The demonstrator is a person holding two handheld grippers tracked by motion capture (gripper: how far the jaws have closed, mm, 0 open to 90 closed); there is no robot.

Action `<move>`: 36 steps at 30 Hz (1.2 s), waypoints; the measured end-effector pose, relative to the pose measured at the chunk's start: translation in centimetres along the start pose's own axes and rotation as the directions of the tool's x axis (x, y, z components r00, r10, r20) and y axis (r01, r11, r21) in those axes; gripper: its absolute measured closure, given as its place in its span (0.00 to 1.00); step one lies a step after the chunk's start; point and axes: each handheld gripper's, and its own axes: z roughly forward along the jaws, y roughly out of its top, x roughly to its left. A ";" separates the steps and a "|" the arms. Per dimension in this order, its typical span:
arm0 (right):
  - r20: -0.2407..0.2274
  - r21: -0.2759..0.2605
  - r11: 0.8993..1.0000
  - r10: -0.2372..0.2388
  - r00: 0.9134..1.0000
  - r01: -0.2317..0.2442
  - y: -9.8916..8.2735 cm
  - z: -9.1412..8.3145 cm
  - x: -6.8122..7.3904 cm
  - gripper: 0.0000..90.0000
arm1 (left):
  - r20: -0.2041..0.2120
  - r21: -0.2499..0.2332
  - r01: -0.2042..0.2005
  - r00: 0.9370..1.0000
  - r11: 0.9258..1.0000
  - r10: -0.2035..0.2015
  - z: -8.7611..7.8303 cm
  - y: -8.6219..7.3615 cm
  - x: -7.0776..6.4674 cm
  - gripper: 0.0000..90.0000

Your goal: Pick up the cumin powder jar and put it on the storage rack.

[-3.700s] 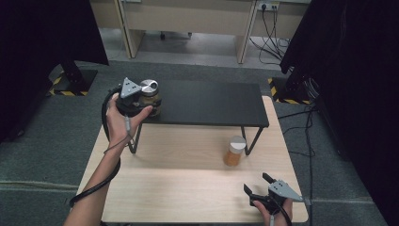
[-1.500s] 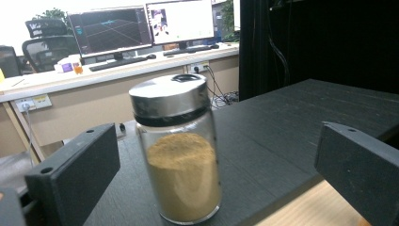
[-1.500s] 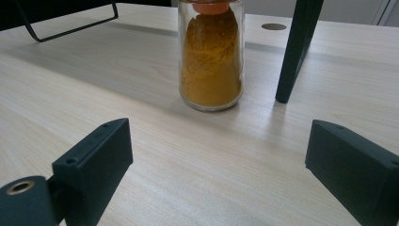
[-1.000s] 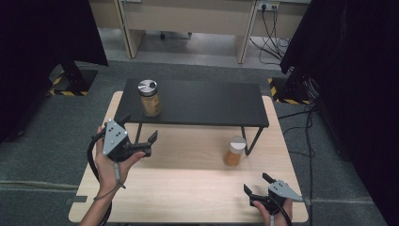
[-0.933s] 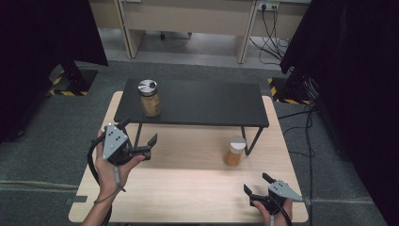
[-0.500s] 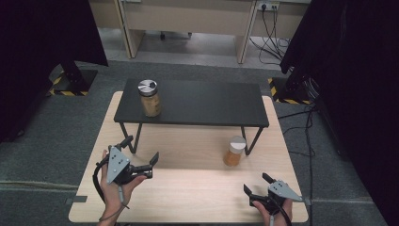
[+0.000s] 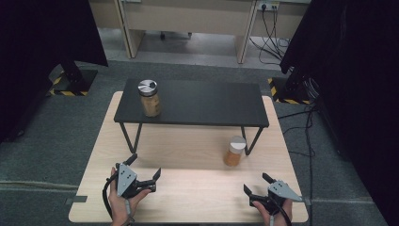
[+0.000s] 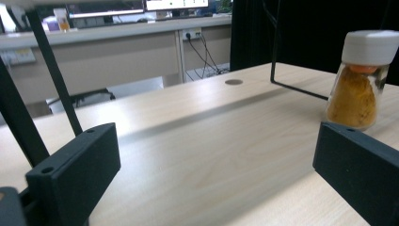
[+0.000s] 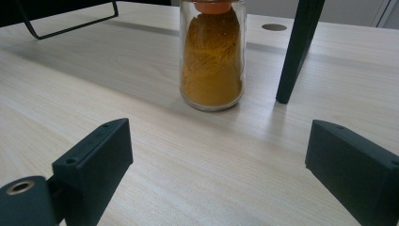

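We see a white-capped jar (image 7: pixel 234 151) of orange powder on the table (image 7: pixel 188 193), a metal-lidded jar (image 7: pixel 149 98) of tan contents on the black shelf (image 7: pixel 207 101), our left gripper (image 7: pixel 143 169) and right gripper (image 7: pixel 256 184) both spread wide, empty

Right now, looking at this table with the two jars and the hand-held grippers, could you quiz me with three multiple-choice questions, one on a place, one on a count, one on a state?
1. Where does the glass jar with the silver metal lid stand?
A. on the black metal shelf
B. on the floor
C. between the jaws of a gripper

2. How many jars are in the scene?
A. one
B. two
C. four

3. How do the jaws of the right gripper stand?
A. clamped on a jar
B. shut on nothing
C. open, holding nothing

Answers:
1. A, the high view shows it on the shelf's left end.
2. B, that one plus the white-lidded glass jar of orange powder on the light wooden table.
3. C, the right gripper view shows the jaws wide apart, with the orange jar standing clear beyond them.
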 end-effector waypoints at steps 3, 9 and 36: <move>0.000 0.002 1.000 -0.001 1.000 0.001 0.0 0.0 0.0 0.09 | 0.007 0.014 -0.008 1.000 1.000 0.008 0.1 -0.3 -0.1 0.01; 0.000 0.001 1.000 0.000 1.000 0.000 0.0 0.0 0.0 0.09 | 0.007 0.028 0.008 1.000 1.000 -0.008 0.1 -0.8 -0.4 0.01; -0.001 0.002 1.000 -0.008 1.000 0.008 0.0 0.0 0.0 0.09 | 0.004 0.037 0.094 0.996 0.995 -0.095 0.3 -3.1 -0.3 0.01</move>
